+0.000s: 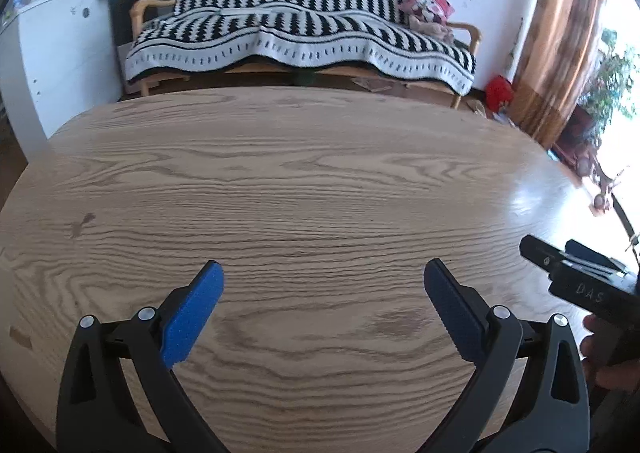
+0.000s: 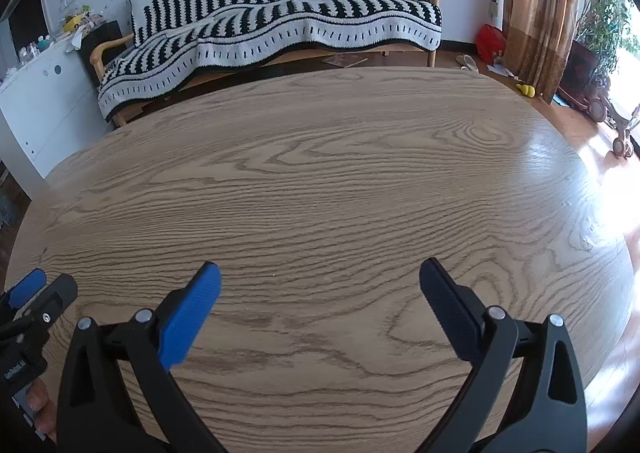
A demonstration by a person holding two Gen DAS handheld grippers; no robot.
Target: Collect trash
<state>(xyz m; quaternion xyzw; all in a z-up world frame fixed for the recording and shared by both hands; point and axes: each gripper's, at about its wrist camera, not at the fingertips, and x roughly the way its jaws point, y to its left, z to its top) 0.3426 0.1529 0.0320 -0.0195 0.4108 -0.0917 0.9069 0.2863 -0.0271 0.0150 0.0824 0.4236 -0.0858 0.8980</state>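
Note:
My left gripper [image 1: 323, 273] is open and empty, held low over a wooden table [image 1: 312, 173]. My right gripper [image 2: 320, 273] is open and empty too, over the same table [image 2: 320, 181]. Each gripper shows at the edge of the other's view: the right one at the right of the left wrist view [image 1: 576, 273], the left one at the left of the right wrist view [image 2: 32, 301]. I see no trash on the table in either view.
A wooden bench with a black-and-white striped blanket [image 1: 300, 33] and a pink cushion [image 1: 426, 7] stands behind the table. A white cabinet [image 1: 52, 53] is at the left. A brown curtain [image 2: 536, 5], plants and a red bag [image 2: 490, 41] are at the right.

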